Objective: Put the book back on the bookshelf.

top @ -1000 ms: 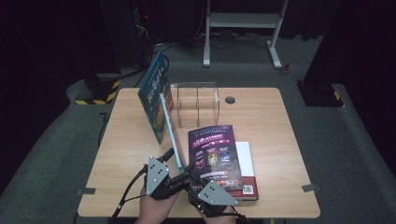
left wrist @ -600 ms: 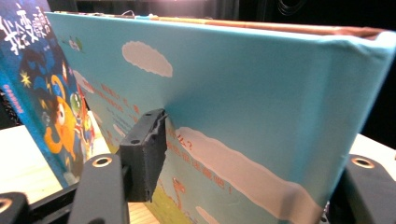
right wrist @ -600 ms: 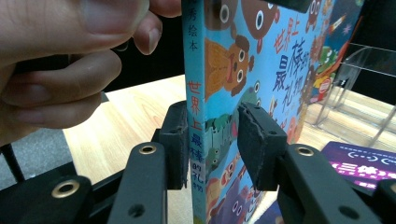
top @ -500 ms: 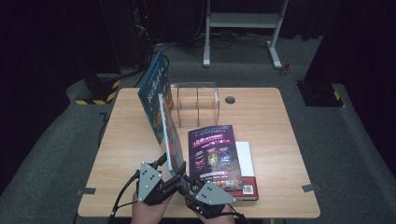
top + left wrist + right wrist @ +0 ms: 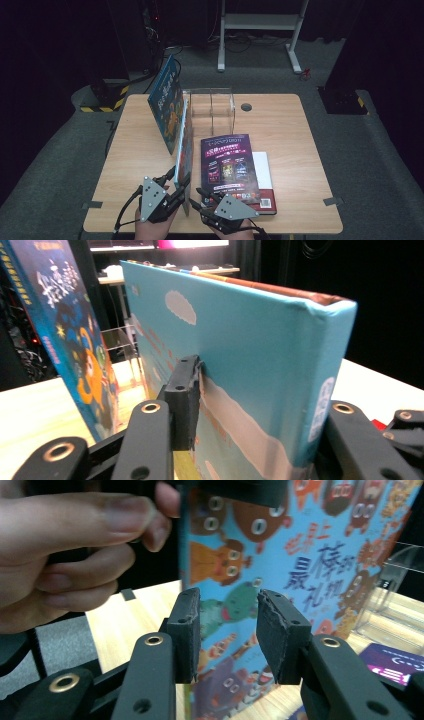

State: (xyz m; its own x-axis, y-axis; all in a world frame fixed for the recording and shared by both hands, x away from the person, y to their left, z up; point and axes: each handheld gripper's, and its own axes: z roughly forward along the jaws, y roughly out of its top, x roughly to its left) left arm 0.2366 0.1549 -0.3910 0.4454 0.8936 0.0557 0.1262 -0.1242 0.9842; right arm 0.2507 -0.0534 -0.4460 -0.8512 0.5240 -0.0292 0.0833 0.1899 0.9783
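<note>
A teal picture book (image 5: 185, 142) stands on its edge on the wooden table (image 5: 280, 120), its cover (image 5: 240, 340) close in the left gripper view. My left gripper (image 5: 181, 184) (image 5: 265, 400) has just been closing and now clamps the book's near end, one pad (image 5: 186, 395) flat on the cover. My right gripper (image 5: 198, 194) (image 5: 227, 610) is beside it, jaws apart after opening a little, nothing between them; the book's cartoon cover (image 5: 300, 565) lies beyond the pads. A second blue book (image 5: 166, 102) leans against a clear acrylic holder (image 5: 212, 102).
A purple book (image 5: 231, 162) lies flat on a white one (image 5: 262, 167) at the near right. A round cable hole (image 5: 246, 106) sits behind the holder. A person's hand (image 5: 65, 545) shows in the right gripper view. A white shelf frame (image 5: 260, 22) stands beyond the table.
The teal book has come up from a lean to stand upright on its edge. My left gripper has shifted slightly toward me and closed on it. The right gripper has stayed put.
</note>
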